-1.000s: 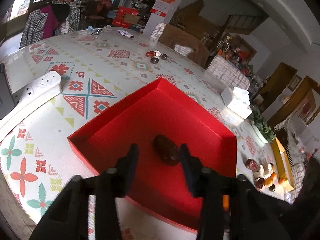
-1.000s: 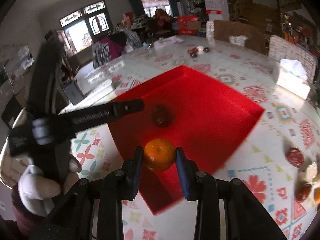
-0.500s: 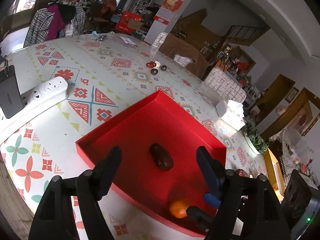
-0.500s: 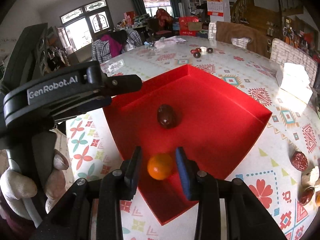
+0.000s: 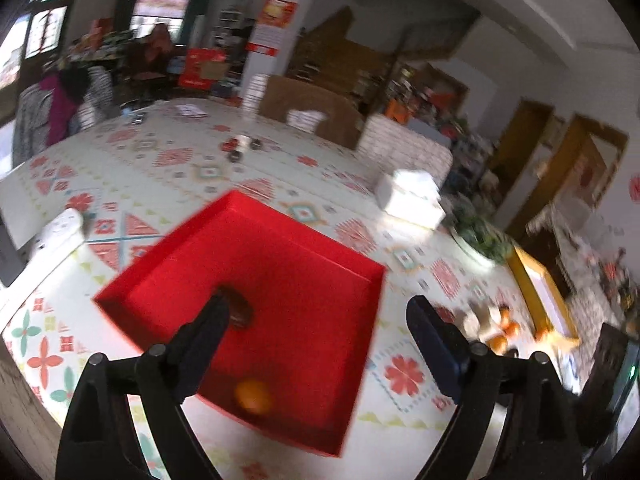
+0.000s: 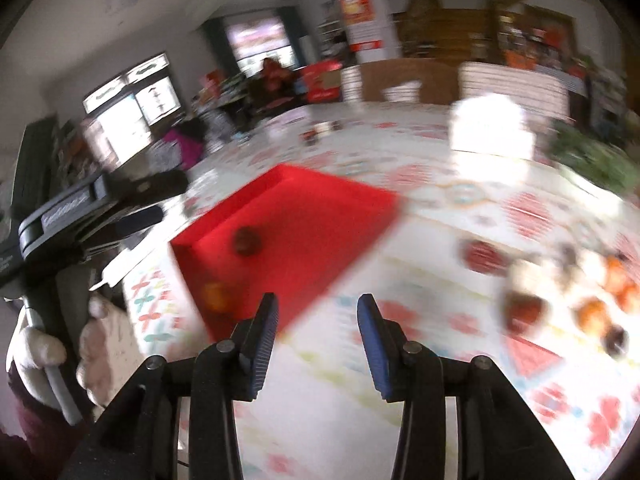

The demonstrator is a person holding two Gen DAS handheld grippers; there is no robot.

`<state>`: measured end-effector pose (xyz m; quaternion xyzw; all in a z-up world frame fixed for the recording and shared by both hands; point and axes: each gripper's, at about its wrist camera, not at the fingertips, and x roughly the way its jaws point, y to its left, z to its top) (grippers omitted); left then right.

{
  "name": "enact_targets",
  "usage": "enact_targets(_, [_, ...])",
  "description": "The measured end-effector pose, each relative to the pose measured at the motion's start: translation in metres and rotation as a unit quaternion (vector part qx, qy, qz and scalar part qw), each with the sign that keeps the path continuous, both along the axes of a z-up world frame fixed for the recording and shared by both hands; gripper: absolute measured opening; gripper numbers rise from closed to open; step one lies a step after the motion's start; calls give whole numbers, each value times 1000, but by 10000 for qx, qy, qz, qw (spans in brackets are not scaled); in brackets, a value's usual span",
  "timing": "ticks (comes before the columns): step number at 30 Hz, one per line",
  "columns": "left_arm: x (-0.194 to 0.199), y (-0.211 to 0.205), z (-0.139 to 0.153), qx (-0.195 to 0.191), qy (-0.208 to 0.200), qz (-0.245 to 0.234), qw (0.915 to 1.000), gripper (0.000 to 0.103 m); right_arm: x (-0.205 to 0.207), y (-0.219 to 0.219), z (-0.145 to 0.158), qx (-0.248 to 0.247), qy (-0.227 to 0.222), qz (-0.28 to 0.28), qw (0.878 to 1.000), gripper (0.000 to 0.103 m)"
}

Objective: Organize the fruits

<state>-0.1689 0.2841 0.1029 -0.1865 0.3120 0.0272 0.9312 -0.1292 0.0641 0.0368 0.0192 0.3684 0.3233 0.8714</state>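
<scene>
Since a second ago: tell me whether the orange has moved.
Yes. The orange left the right claw, whose jaws are opening with nothing between them, and now lies inside the red tray near its front corner.

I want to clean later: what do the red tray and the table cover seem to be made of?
Red tray: probably cardboard, matte finish; thin straight walls, sharp folded corners, no shine. Table cover: likely plastic or oilcloth, glossy; printed pattern, window light reflecting on it.
</scene>
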Motion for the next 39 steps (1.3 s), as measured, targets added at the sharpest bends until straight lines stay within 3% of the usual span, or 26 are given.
enact_targets(7, [18,-60,-10,34,225,-716,9972,89,19,-135,-13,-261,215,-1516,9879,49])
enact_targets(13, [29,-105,-20,114,381,-1284,9909,89,44,-184,-25,-224,385,-1960,9796,49])
enact_targets(21, [48,-170,-46,530,714,-2127,9731,89,74,-175,-46,-417,509,-1881,9799,49])
enact_targets(28, [82,-222,-65,1269,739,-2603,9543,85,80,-170,-56,-442,521,-1810,9811,49])
enact_targets(31, [100,-231,-73,1217,891,-2755,9494,70,81,-172,-59,-363,621,-1795,9811,49])
enact_targets(39, [123,-243,-89,1206,1029,-2832,9459,69,83,-168,-61,-414,641,-1734,9819,45])
